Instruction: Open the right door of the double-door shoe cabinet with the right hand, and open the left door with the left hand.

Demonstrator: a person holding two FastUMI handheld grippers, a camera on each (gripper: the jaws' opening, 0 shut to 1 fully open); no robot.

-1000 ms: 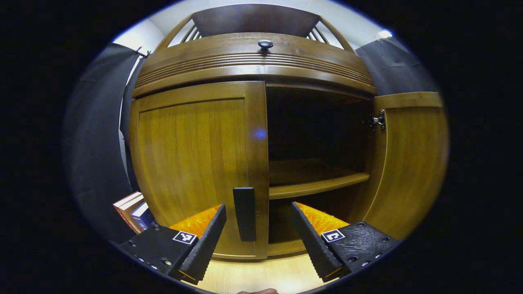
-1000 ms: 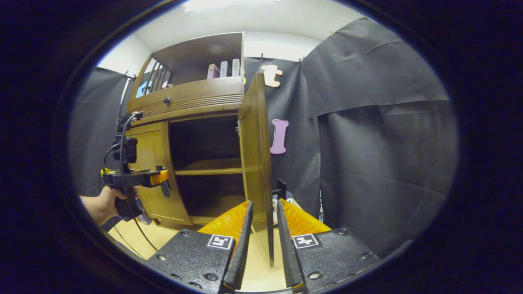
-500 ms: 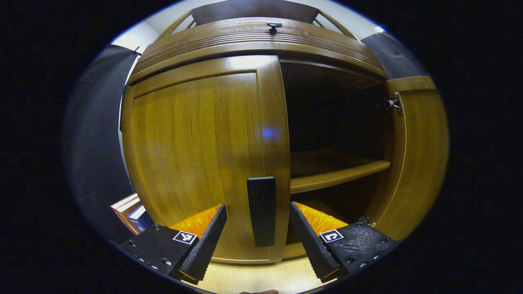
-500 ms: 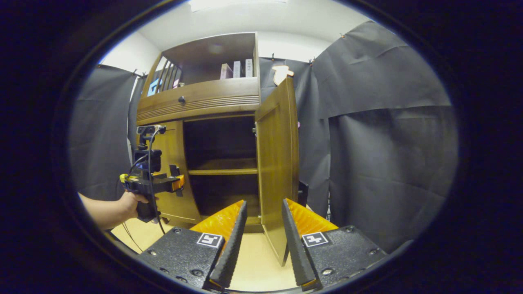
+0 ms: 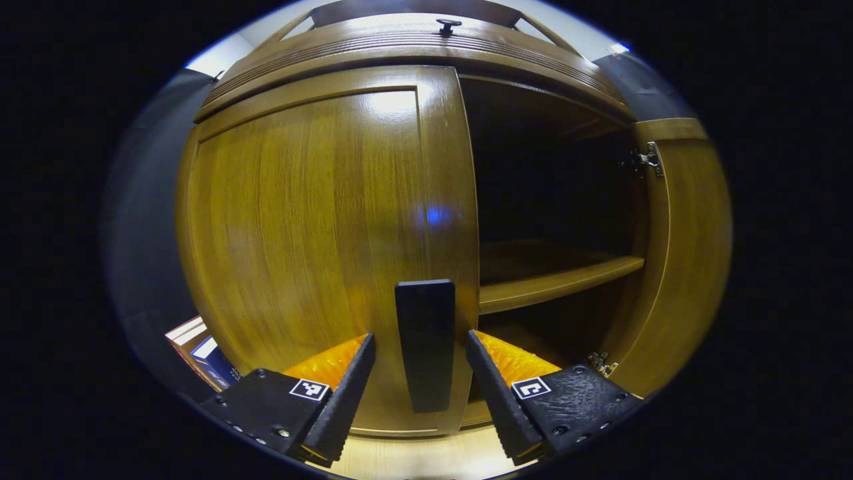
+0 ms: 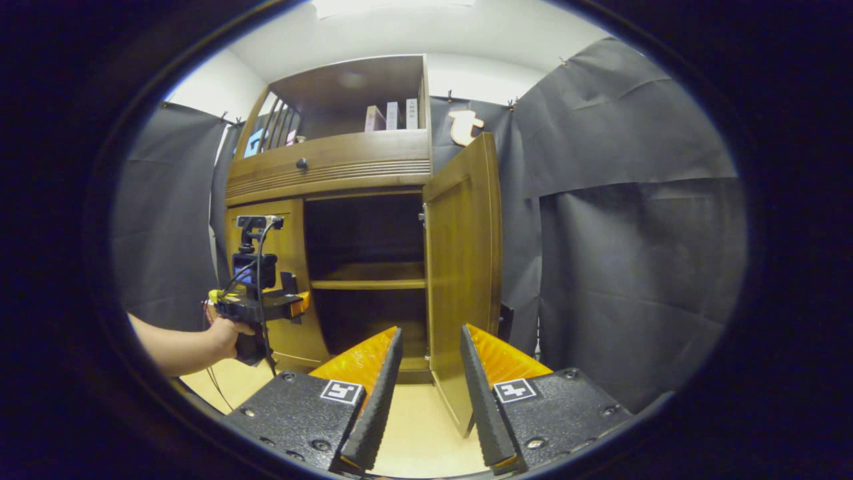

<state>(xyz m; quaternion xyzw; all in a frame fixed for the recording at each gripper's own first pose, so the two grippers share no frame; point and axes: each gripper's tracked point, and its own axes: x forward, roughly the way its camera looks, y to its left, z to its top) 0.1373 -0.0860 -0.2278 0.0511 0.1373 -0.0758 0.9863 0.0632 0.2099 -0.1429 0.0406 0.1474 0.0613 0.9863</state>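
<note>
The brown wooden shoe cabinet (image 6: 333,167) stands ahead. Its left door (image 5: 313,233) lies flush against the frame, with a black vertical handle (image 5: 424,343) at its right edge. My left gripper (image 5: 418,400) is open, and the handle sits between its fingers without either finger pressing on it. The right door (image 5: 683,253) is swung wide, baring a dark inside with a shelf (image 5: 553,283). In the right gripper view my right gripper (image 6: 426,400) is open just short of the right door (image 6: 463,267). A hand holds the left gripper (image 6: 260,307) in front of the left door.
A drawer with a round knob (image 6: 302,163) runs above the doors, and small boxes (image 6: 390,117) stand on the upper shelf. Books (image 5: 200,340) lean by the cabinet's left foot. Black cloth (image 6: 633,253) hangs behind and to the right. The floor (image 6: 426,427) is pale wood.
My left gripper has closed in until the left door's handle sits between its fingers. My right gripper has let go of the right door's edge and drawn back; that door has swung wider.
</note>
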